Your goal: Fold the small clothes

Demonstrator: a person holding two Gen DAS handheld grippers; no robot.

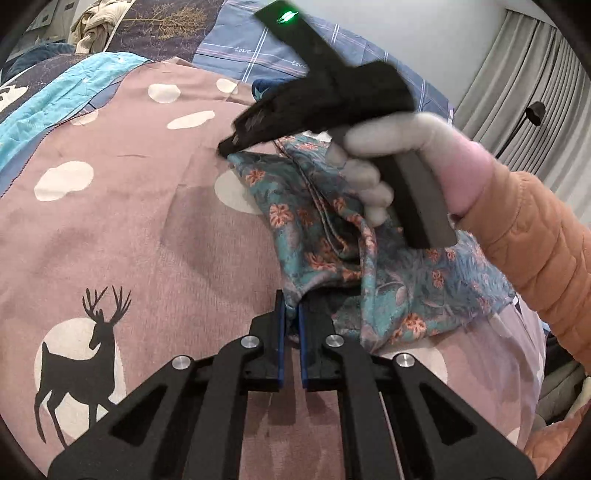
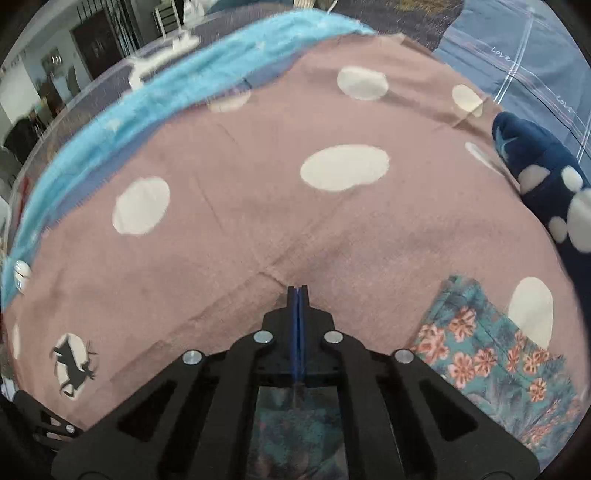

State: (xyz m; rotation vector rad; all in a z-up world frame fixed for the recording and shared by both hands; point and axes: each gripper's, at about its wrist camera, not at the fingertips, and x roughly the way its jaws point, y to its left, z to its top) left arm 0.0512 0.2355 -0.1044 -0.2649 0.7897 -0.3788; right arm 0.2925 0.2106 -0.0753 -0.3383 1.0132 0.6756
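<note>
My left gripper's (image 1: 291, 314) fingers pinch the near edge of the floral garment (image 1: 328, 236), which lies rumpled on the pink spotted bedspread (image 1: 129, 221). My right gripper's (image 2: 297, 295) fingers are pressed together at the garment's far-left corner; whether they hold cloth, I cannot tell.

A bed fills most of the room, covered with a dusty pink quilt (image 2: 258, 206) with cream dots and a black deer print (image 1: 83, 354). Along its far edge lies a light blue blanket (image 2: 147, 107). Grey curtains (image 1: 517, 88) hang beside a plain white wall (image 1: 424, 33). A dark cabinet (image 2: 99, 40) stands further back.
</note>
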